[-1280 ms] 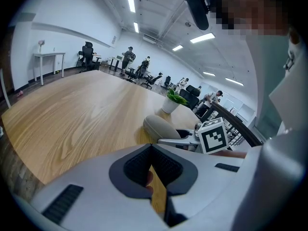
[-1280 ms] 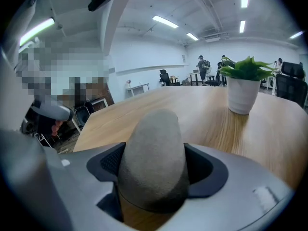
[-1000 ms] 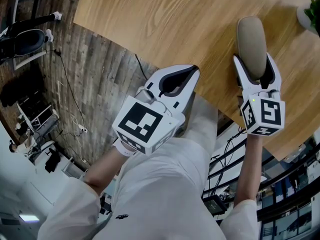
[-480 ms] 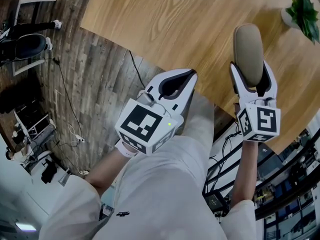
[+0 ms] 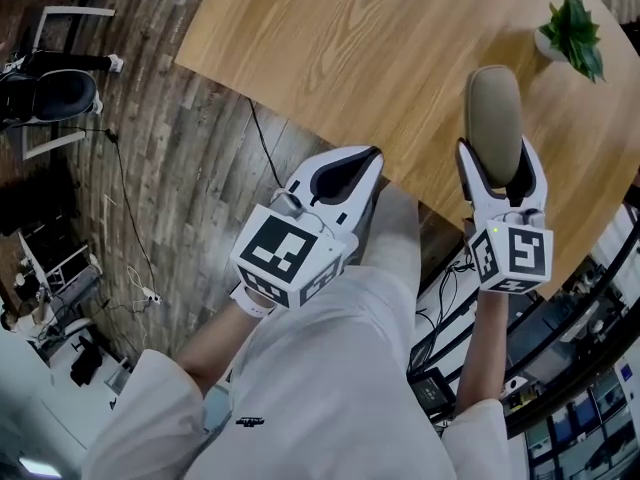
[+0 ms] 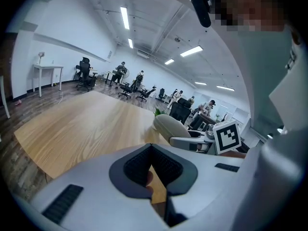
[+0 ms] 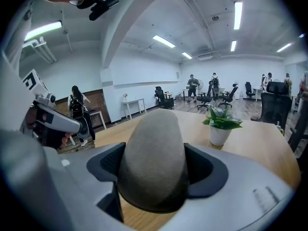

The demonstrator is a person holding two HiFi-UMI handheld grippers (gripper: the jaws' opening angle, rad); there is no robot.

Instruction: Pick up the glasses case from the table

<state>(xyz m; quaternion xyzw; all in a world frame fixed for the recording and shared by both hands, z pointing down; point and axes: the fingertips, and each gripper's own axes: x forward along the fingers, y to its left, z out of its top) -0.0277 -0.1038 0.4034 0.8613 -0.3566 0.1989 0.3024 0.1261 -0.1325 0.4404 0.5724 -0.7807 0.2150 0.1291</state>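
The glasses case (image 5: 493, 118) is a grey-beige oval pod, and my right gripper (image 5: 499, 158) is shut on its near end over the wooden table (image 5: 350, 48), close to the table's near edge. In the right gripper view the case (image 7: 151, 129) fills the space between the jaws of the right gripper (image 7: 155, 150), and table wood shows beneath it. My left gripper (image 5: 372, 156) is shut on nothing, hovering over the table's edge to the left of the case. From the left gripper (image 6: 152, 148) the case (image 6: 171, 126) shows on the right.
A small potted plant (image 5: 572, 33) stands on the table beyond the case, also the plant (image 7: 220, 124) ahead of the right jaws. Left of the table is dark plank floor (image 5: 170, 148) with a cable (image 5: 262, 133) and an office chair (image 5: 50, 88). Desks and people are far off.
The head view has swung, bringing the plant into the frame. The right gripper keeps its hold on the case; both grippers sit slightly lower in the picture.
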